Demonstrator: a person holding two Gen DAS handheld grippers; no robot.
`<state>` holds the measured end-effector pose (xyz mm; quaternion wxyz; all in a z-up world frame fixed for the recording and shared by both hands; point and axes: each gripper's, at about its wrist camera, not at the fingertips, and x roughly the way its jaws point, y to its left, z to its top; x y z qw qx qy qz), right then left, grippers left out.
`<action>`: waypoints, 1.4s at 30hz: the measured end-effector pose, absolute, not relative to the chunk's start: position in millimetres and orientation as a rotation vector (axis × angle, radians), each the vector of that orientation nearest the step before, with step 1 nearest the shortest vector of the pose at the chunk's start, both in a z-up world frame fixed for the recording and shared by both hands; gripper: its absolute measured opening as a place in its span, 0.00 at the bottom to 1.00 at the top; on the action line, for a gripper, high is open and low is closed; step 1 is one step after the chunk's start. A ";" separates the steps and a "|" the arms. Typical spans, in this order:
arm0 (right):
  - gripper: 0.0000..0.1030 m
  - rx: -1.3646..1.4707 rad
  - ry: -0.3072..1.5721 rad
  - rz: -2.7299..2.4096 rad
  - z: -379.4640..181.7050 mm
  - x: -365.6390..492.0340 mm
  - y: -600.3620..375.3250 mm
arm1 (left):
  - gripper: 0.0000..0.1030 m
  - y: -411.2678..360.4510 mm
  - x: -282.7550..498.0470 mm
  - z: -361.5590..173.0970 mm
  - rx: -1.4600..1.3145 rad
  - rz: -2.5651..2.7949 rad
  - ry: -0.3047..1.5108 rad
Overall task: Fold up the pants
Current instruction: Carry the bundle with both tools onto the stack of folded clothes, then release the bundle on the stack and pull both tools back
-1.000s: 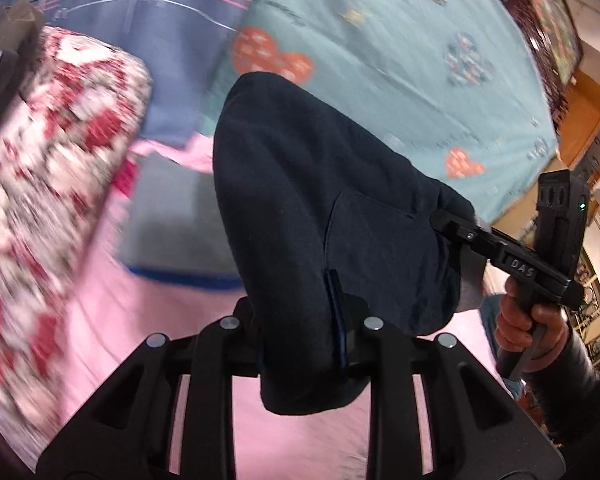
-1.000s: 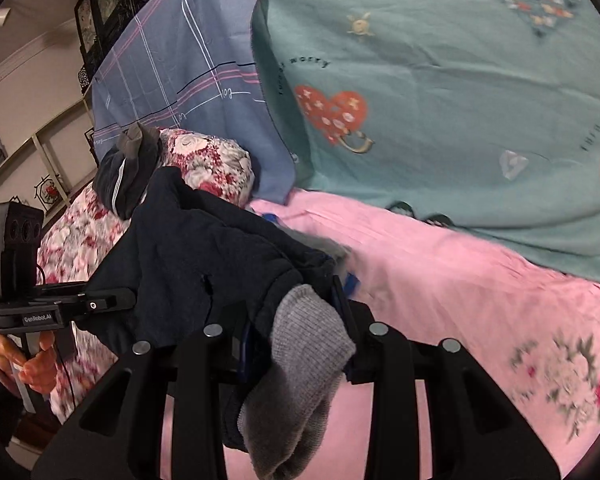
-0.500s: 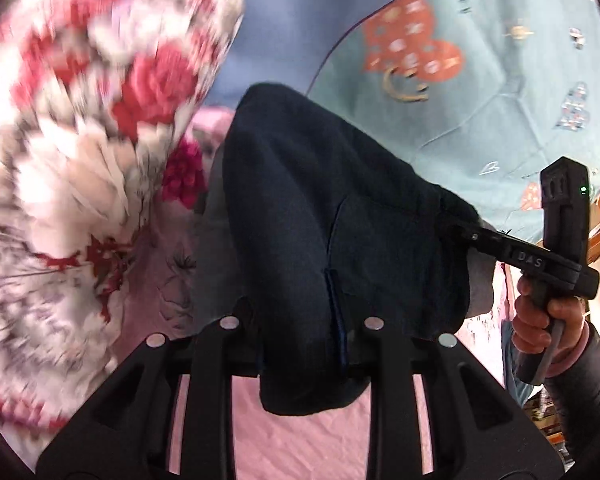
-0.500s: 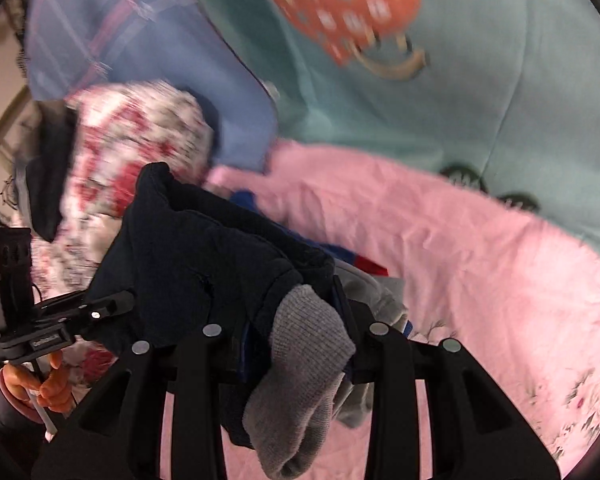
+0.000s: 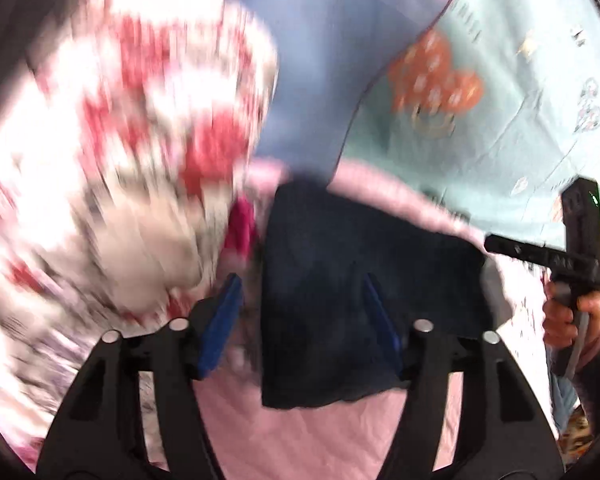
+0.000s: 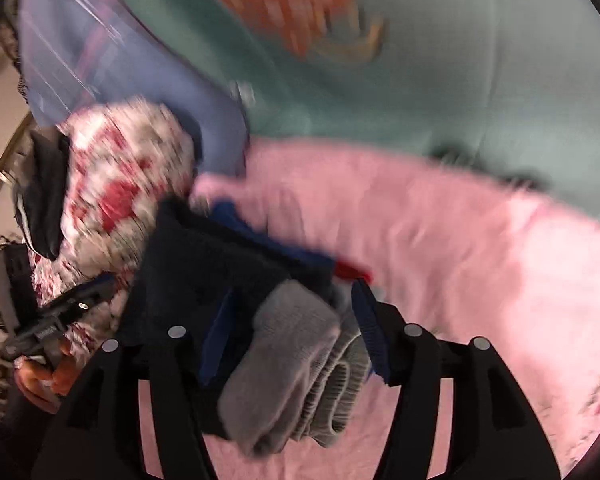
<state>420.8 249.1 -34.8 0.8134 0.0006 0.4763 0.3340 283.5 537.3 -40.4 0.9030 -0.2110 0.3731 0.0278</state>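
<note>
The folded dark navy pants (image 5: 352, 292) lie on the pink bedsheet (image 5: 300, 440), next to the floral pillow. My left gripper (image 5: 304, 312) is open; its blue pads stand apart on either side of the pants' near edge. In the right wrist view the pants (image 6: 204, 276) show their grey ribbed cuffs (image 6: 300, 364) between the spread fingers of my right gripper (image 6: 296, 332), which is open. The right gripper also shows in the left wrist view (image 5: 540, 256), at the pants' far side.
A floral red-and-white pillow (image 5: 120, 168) lies on the left. A blue checked blanket (image 5: 332, 48) and a teal heart-print quilt (image 5: 500, 100) cover the back. Other folded clothes (image 6: 352, 268) lie under the pants. Dark clothing (image 6: 44, 200) sits on the pillow.
Both grippers carried the pants down beside the floral pillow and opened. The pants now rest on the bed instead of hanging from the jaws.
</note>
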 end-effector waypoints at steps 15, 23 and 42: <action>0.31 -0.086 0.874 0.797 -96.1 383.5 273.0 | 0.70 478.0 350.7 -117.5 -0.280 0.037 0.835; 0.35 -0.035 0.816 0.823 -35.8 357.9 263.9 | 0.78 462.4 318.1 -62.1 -0.361 0.021 0.773; 0.81 -0.048 0.870 0.634 -1.6 269.0 228.3 | 0.97 408.1 252.3 -29.1 -0.216 0.170 0.879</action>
